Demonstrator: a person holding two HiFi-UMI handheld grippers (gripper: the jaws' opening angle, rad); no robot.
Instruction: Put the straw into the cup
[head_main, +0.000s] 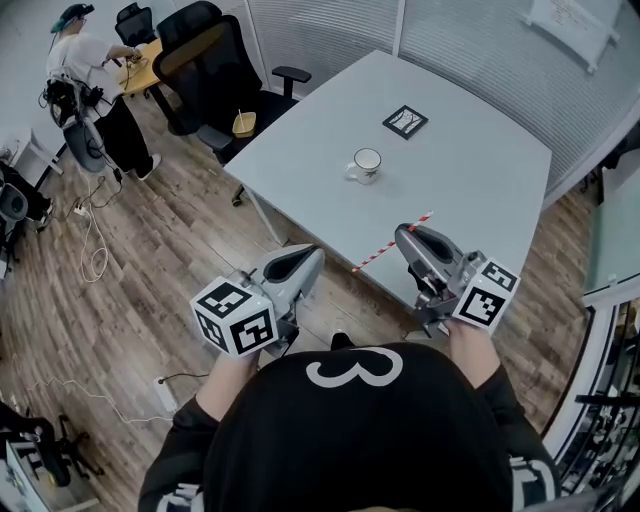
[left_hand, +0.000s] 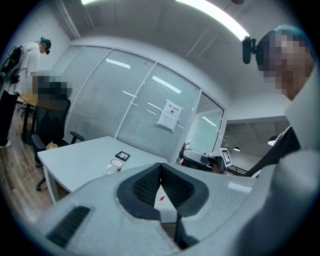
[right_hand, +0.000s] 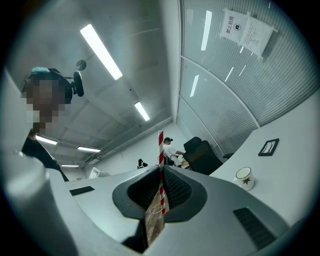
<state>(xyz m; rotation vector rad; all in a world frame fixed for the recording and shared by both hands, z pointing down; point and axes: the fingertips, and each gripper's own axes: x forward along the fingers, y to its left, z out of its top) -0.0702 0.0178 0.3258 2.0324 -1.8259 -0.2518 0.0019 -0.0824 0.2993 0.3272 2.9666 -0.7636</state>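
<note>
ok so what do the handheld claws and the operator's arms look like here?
The left claw and right claw are smooth light-grey shells with black ribbed pads. Each carries a white cube with black square markers at the rear. Sleeves are black with white print.

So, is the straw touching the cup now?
Apart. The head view shows the straw in the right gripper at the table edge, bare table between it and the cup.

1. In the left gripper view, the left gripper (left_hand: 160, 166) hides most of the straw (left_hand: 161, 199); only a scrap shows.
2. The right gripper (head_main: 401, 234) covers part of the bench (head_main: 470, 180) near edge.
3. Print on the wall sheet (right_hand: 246, 29) is too small to read.
4. The yellowish thing (head_main: 243, 123) on the chair (head_main: 215, 60) is too small to tell.
</note>
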